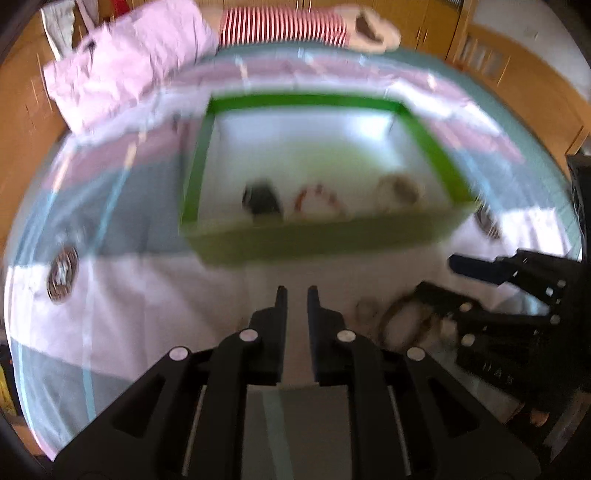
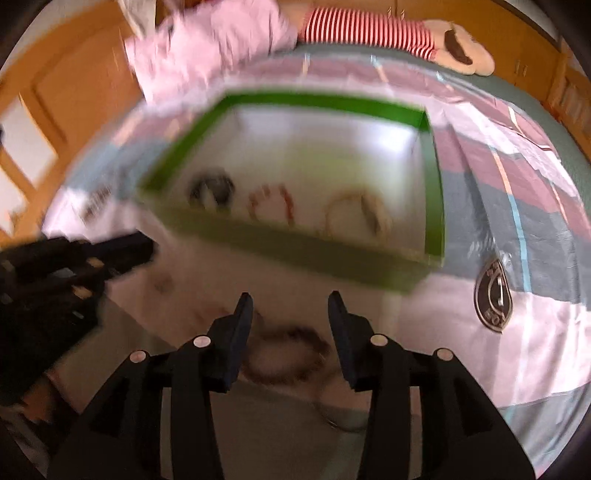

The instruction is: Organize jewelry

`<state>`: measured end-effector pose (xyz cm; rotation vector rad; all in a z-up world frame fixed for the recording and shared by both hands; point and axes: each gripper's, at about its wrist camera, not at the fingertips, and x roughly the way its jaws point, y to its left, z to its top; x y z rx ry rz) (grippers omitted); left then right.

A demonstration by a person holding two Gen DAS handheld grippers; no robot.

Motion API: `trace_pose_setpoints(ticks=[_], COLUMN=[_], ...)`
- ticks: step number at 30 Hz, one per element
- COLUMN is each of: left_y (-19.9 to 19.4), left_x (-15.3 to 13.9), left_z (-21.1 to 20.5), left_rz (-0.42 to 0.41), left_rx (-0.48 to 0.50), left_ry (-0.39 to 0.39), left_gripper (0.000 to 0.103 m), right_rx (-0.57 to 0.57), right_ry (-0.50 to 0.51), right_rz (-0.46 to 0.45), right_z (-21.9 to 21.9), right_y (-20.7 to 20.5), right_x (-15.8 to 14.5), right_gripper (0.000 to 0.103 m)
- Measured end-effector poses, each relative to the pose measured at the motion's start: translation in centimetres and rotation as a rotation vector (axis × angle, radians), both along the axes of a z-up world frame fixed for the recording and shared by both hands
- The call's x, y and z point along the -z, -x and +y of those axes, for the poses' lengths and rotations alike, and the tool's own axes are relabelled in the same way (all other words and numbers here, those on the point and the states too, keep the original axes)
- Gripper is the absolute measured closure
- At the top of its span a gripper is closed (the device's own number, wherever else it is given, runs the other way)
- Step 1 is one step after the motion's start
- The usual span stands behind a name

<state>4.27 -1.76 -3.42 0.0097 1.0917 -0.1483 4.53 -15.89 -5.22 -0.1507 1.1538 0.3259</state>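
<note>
Resting on a patchwork bedspread of pink, grey-blue and white panels, a green-walled box with a pale floor sits ahead of both claws, open at the top. Three jewelry items lie in a row along its near wall: a dark rounded piece at the left, a red-and-white bracelet in the middle, and a pale tan ring-shaped bangle at the right; motion blur hides finer detail. The same three show in the right wrist view, in the same order. Left claw hovers just short of the box's near wall, its fingers drawn close with only a narrow gap and nothing between them. Right claw is spread wide above the bedspread, and a brown beaded bracelet lies on the fabric between and just below its fingers; whether the fingers touch it cannot be told. In the left wrist view that bracelet lies outside the box beside the right claw, with a smaller pale ring just to its left. Round dark emblems are printed on the bedspread on either side of the box. Beyond the box lie a pink garment and a red-and-white striped item
</note>
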Motion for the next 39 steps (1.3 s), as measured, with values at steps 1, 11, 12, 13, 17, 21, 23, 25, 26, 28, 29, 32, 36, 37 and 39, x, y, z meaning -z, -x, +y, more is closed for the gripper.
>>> trace_pose_setpoints(ticks=[1,11,12,13,17,21,23,25,26,28,29,32,36,37,39], left_y=[-0.1,0.1,0.0,-0.1,-0.4,-0.5,-0.5,-0.3,-0.2,0.1,0.3,0.3,0.4,0.5,0.7], left_x=[1.1,5.1,5.3,5.4,5.8,5.4,4.9,4.1,3.7,3.0,2.7,2.0,1.3,1.1,0.4], left_z=[0.2,-0.9,-1.0,-1.0,-1.2,-1.0,-0.5,0.0,0.1,0.0,0.0,-0.4,-0.6,-0.7,-0.4], left_rz=[0.053,0.180,0.180,0.178,0.190,0.146,0.122,0.090,0.076,0.048,0.039,0.024,0.004,-0.002,-0.021], left_rx=[0.007,0.061,0.058,0.056,0.035,-0.014,-0.043,-0.062,-0.063,-0.061,-0.061,-0.053,-0.046,-0.043,-0.041], left_ry=[0.013,-0.042,-0.042,-0.038,-0.047,-0.102,-0.094,-0.074,-0.073,-0.074,-0.072,-0.063,-0.045,-0.039,-0.024], left_gripper=[0.092,0.080,0.080,0.080,0.081,0.095,0.095,0.095,0.095,0.095,0.095,0.095,0.095,0.095,0.095], right_rx=[0.004,0.010,0.003,-0.002,-0.012,0.017,0.037,0.051,0.056,0.063,0.066,0.064,0.060,0.059,0.057], right_ry=[0.015,0.076,0.074,0.077,0.069,0.039,0.016,-0.003,-0.010,-0.027,-0.035,-0.047,-0.068,-0.074,-0.097], right_rz=[0.024,0.096,0.090,0.087,0.069,-0.016,-0.052,-0.077,-0.087,-0.102,-0.107,-0.118,-0.130,-0.135,-0.144], right_z=[-0.1,0.5,0.8,1.1,1.5,0.6,0.1,-0.3,-0.6,-1.4,-1.6,-1.7,-1.5,-1.1,-1.0], right_y=[0.0,-0.7,-0.7,-0.5,-0.3,0.1,0.1,0.0,-0.1,0.5,0.6,1.1,0.8,0.8,0.8], right_x=[0.7,4.1,4.1,4.1,3.7,1.5,0.5,-0.1,-0.4,-0.6,-0.8,-1.3,-1.8,-1.9,-2.3], right_gripper=[0.061,0.090,0.091,0.091,0.091,0.091,0.091,0.091,0.091,0.091,0.091,0.091,0.091,0.091,0.091])
